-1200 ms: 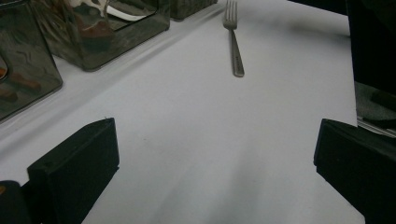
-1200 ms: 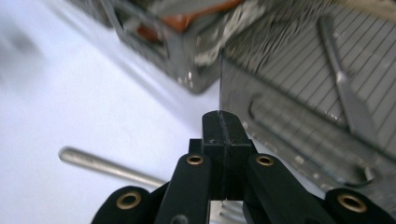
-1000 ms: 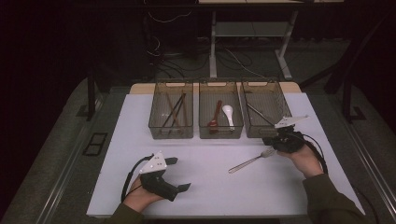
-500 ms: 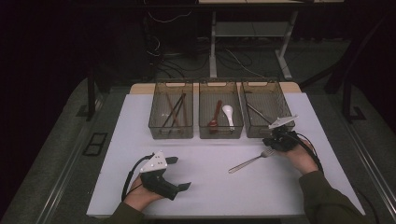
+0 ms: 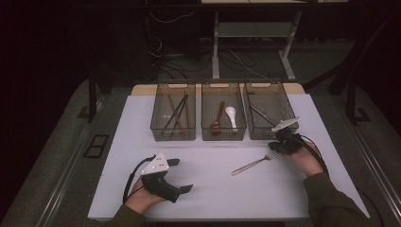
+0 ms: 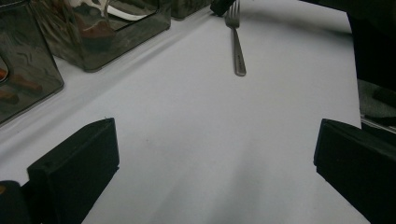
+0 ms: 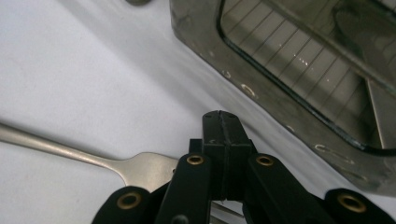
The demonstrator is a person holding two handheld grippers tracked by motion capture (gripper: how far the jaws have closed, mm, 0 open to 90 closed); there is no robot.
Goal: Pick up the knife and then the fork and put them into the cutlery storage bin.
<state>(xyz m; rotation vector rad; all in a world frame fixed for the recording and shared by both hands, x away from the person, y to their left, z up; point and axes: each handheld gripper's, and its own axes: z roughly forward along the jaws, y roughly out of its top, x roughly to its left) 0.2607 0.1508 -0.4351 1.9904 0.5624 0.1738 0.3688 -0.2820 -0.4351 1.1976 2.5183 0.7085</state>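
Fork (image 5: 254,163): lies near-left to far-right; tines at right gripper (image 5: 279,145).
Right gripper: clenched, nothing visibly grasped.
Left gripper (image 5: 182,176): released, well apart.

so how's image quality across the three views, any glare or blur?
High view: dim room, white table bright. Left gripper view: reflections on the smoky bins, near jaws soft. Right gripper view: fork sharp, glints on the bin rim.

one metal fork (image 5: 255,163), silver, plain slim handle, lying flat on the white table top (image 5: 213,189). tines point to about 2 o'clock in the high view, handle end to about 8 o'clock. it sits right of centre, just before the right-hand bin (image 5: 267,113).
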